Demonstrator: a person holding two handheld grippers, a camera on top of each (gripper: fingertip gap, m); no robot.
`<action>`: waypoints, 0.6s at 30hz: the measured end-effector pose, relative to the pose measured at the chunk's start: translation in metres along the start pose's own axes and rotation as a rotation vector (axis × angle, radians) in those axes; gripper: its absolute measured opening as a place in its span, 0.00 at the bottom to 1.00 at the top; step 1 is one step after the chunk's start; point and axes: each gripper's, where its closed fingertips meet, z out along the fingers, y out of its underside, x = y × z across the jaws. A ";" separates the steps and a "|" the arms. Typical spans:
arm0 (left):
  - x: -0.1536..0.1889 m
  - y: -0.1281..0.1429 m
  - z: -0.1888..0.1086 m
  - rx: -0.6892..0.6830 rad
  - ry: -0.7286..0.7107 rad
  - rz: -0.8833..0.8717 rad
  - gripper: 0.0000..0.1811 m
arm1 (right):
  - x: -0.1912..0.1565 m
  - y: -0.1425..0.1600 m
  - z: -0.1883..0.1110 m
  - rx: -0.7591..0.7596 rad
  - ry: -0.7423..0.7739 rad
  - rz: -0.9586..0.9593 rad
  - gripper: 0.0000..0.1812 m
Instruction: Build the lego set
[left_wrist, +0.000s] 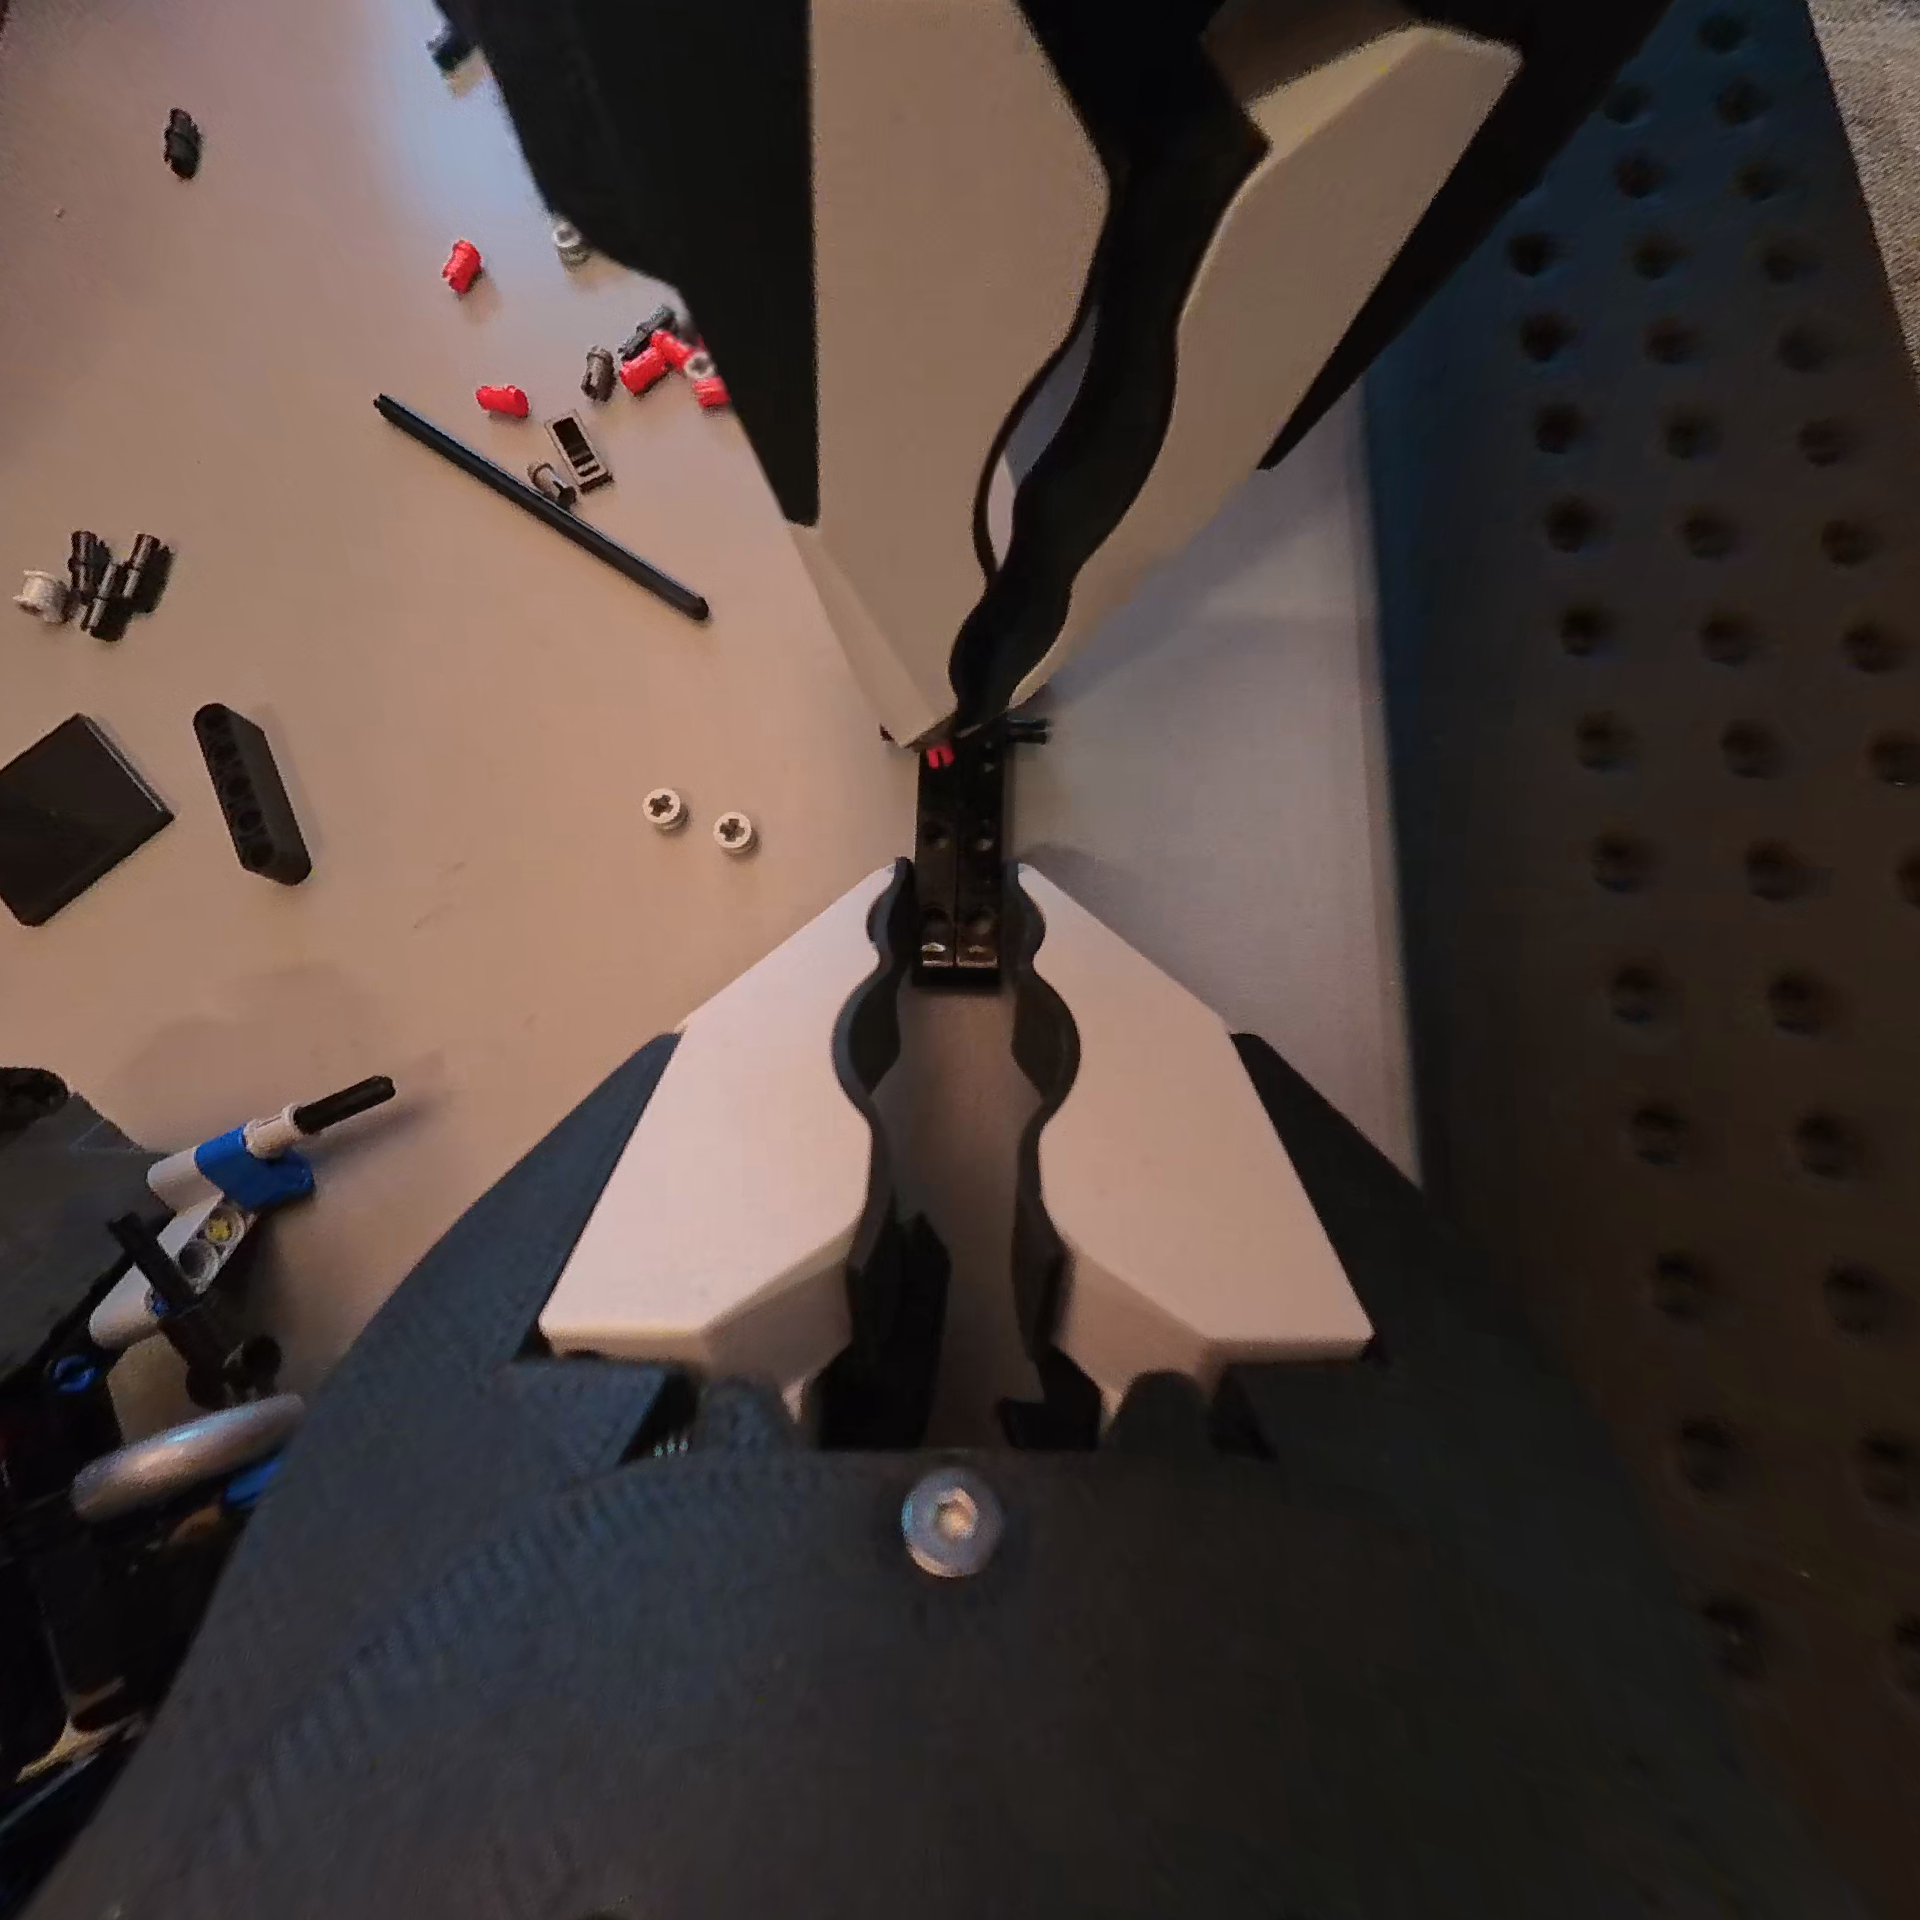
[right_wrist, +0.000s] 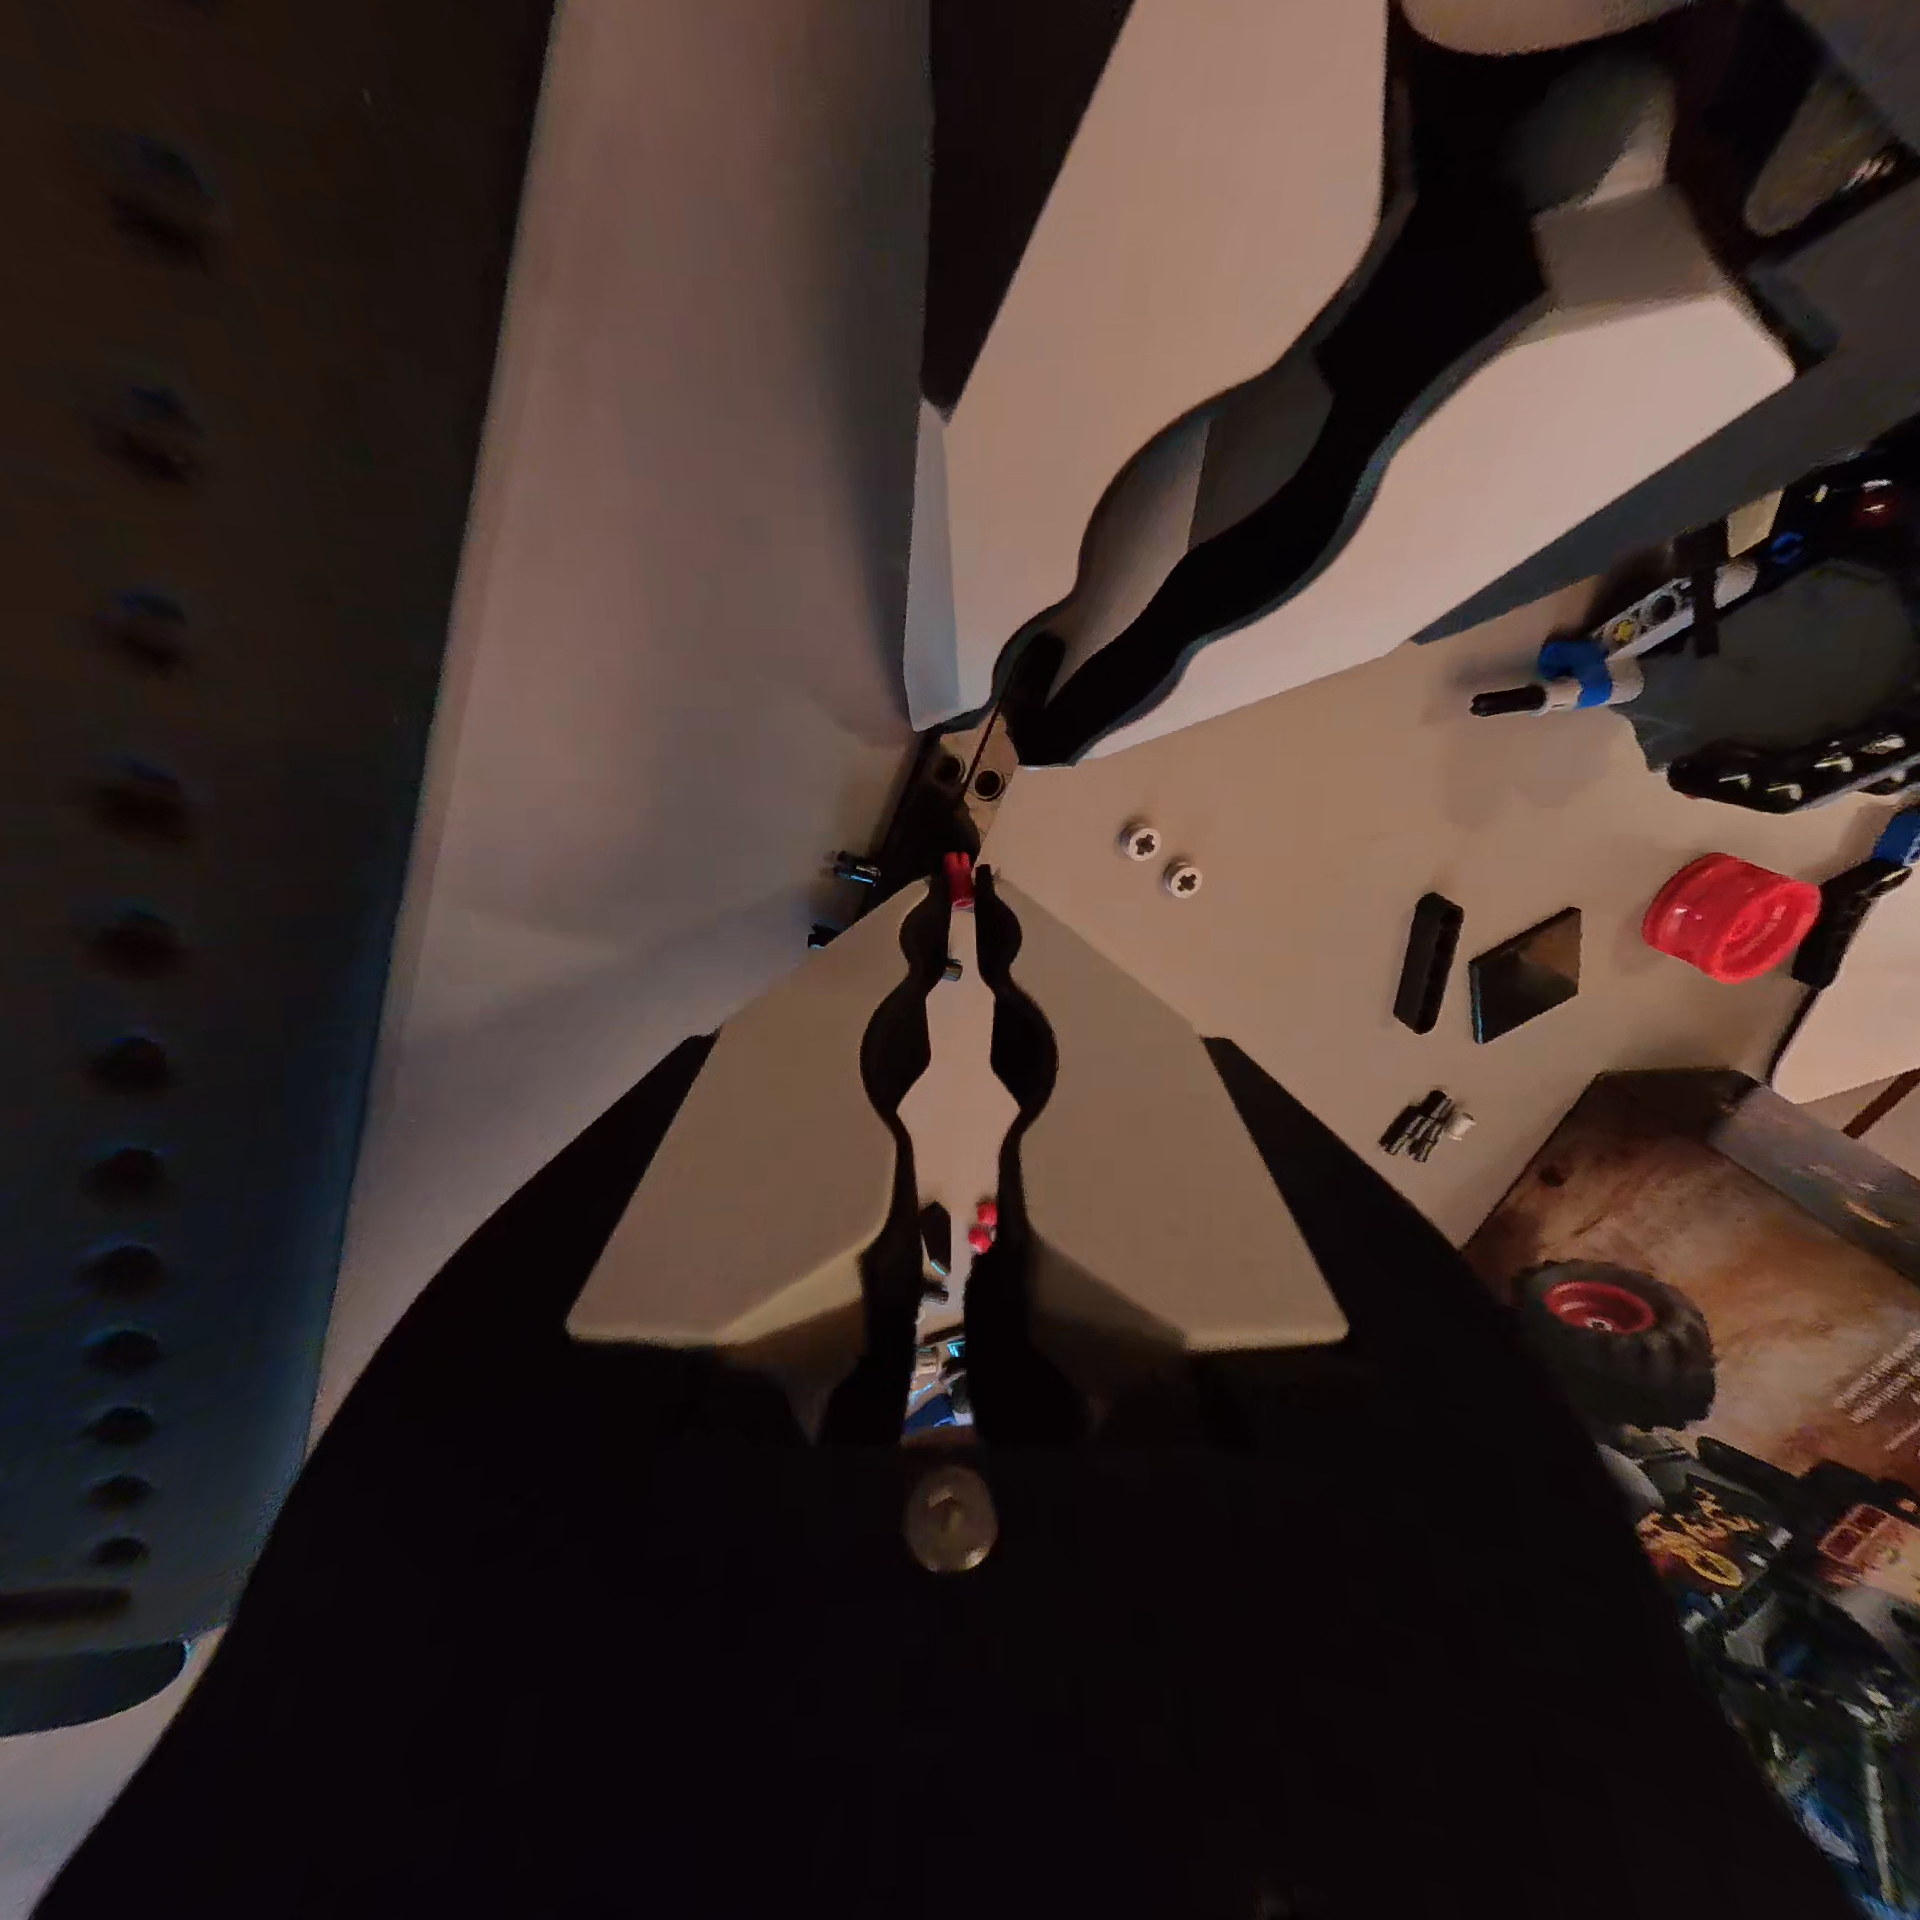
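My left gripper is shut on a pair of black beams with holes, held side by side above the table. My right gripper is shut on a small red pin and holds it against the far end of the black beams. In the left wrist view the right gripper comes down from the top, with the red pin at its tip touching the beams. In the right wrist view the left gripper comes in from the upper right.
Loose parts lie on the table: red pins, a long black axle, a black beam, a black tile, two grey bushes, a red wheel hub. A partly built model, a dark perforated panel and the set's box stand around. Only a small space, under 4 cm, lies between the two pairs of fingers. From the right gripper's tips to the long black axle is close to 10 centimetres.
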 end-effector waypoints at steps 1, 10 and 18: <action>0.000 0.000 0.000 0.000 0.000 0.000 0.08 | 0.000 -0.001 -0.001 0.005 0.012 -0.005 0.01; 0.001 0.000 0.001 0.001 0.005 0.000 0.08 | 0.000 -0.003 -0.002 0.090 0.035 0.058 0.01; 0.000 0.000 0.001 0.001 0.001 0.003 0.08 | -0.002 -0.007 -0.001 0.110 0.028 0.062 0.01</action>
